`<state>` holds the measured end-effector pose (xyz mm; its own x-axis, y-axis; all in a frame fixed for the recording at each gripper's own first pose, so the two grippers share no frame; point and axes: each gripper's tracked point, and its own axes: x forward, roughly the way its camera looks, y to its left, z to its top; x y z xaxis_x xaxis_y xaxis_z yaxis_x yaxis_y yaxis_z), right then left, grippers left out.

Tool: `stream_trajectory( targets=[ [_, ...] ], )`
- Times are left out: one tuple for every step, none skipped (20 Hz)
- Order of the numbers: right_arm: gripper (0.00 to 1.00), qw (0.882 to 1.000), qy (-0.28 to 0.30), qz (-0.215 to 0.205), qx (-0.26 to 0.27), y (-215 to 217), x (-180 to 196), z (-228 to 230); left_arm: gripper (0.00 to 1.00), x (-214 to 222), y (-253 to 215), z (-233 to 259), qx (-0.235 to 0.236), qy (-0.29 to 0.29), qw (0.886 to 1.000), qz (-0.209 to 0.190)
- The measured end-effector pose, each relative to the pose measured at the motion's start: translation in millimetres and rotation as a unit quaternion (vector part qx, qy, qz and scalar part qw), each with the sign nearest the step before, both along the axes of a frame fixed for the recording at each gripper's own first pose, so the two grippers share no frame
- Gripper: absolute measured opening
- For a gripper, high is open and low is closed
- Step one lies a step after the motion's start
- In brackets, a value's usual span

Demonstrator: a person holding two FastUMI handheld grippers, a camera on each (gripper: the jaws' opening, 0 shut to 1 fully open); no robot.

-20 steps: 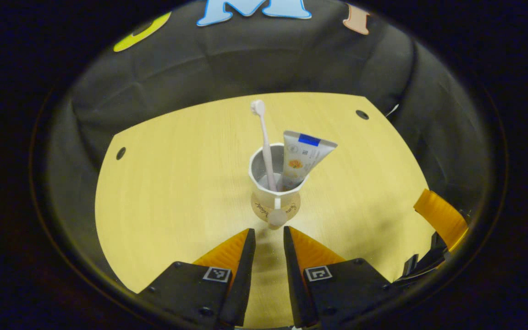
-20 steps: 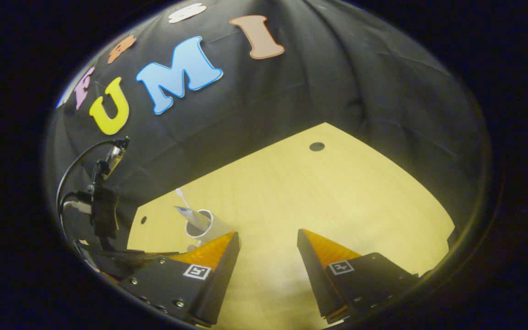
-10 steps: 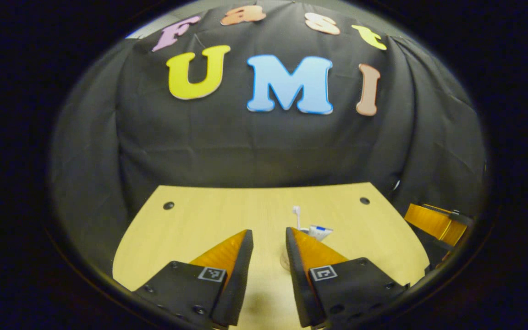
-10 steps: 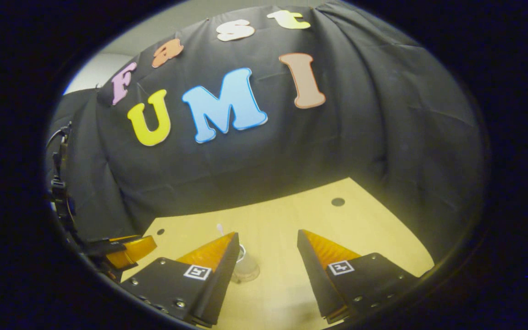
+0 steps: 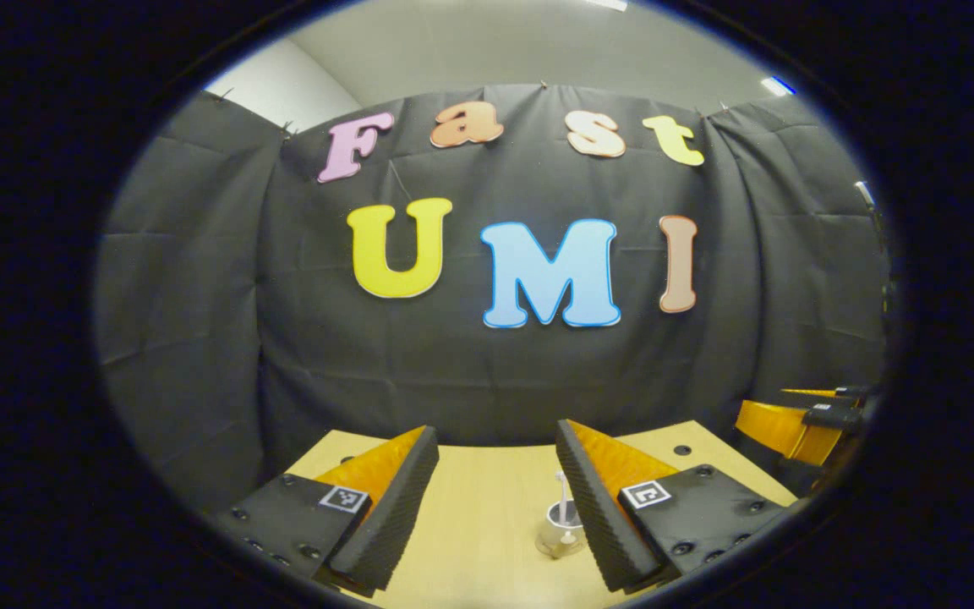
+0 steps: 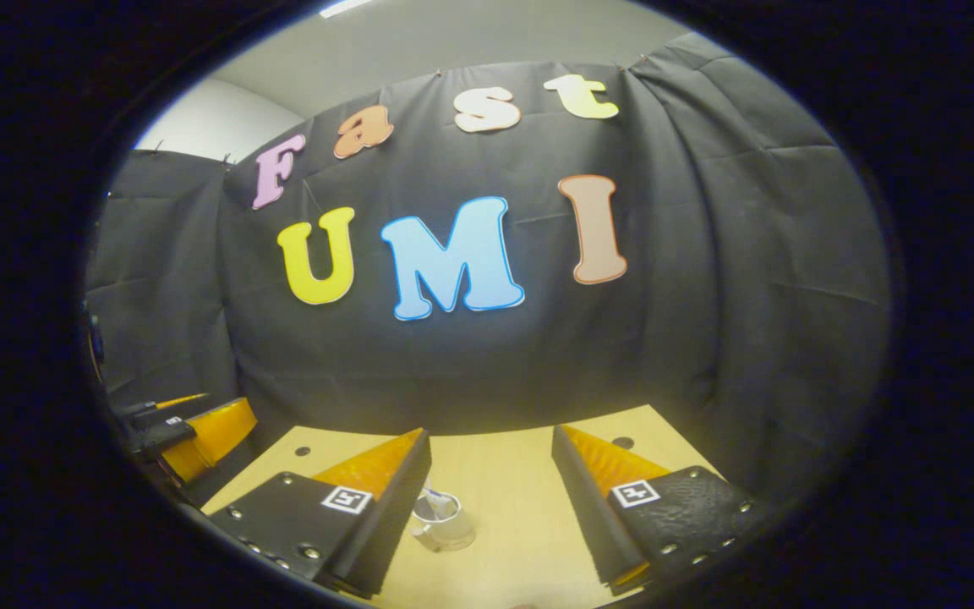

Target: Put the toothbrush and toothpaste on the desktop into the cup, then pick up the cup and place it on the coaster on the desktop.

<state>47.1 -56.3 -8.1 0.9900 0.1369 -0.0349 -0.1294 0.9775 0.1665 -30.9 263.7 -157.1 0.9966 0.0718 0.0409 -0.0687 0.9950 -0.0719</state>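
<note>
A white cup [image 5: 559, 531] stands upright on the wooden desktop [image 5: 487, 507], well ahead of my left gripper [image 5: 495, 430] and close beside its right finger in the left gripper view. A pale toothbrush [image 5: 561, 495] sticks up out of the cup. The left gripper is open and holds nothing. In the right gripper view the same cup [image 6: 446, 524] peeks out beside the left finger, with the toothpaste [image 6: 431, 501] tube's end showing in it. My right gripper [image 6: 489, 431] is also open and empty. I cannot make out a coaster under the cup.
The black cloth wall rises just behind the desktop's far edge. The right gripper [image 5: 796, 419] hovers at the right of the left gripper view, and the left gripper [image 6: 199, 427] at the far left of the right gripper view. Small dark holes [image 6: 622, 442] mark the desktop.
Both grippers have drawn back from the cup and tilted upward toward the wall. The left gripper's fingers have spread wider. The cup with toothbrush and toothpaste stays standing on the desktop.
</note>
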Motion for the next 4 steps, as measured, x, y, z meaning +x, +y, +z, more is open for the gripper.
stream_trajectory(
  targets=[
    [0.96,1.0,-0.006,-0.002,-0.002,-1,-2,2,0.93,1,0,5,-0.007,-0.02,1.0,0.004],
    [0.96,1.0,-0.015,0.0,-0.002,1,-3,5,0.86,1,1,10,-0.012,-0.033,0.999,0.009],
    [0.96,1.0,-0.02,0.002,-0.003,2,-6,6,0.85,-3,5,15,-0.01,-0.043,0.999,0.022],
    [0.96,1.0,-0.023,0.001,-0.006,0,-9,6,0.92,-7,12,19,-0.001,-0.051,0.998,0.04]
  ],
)
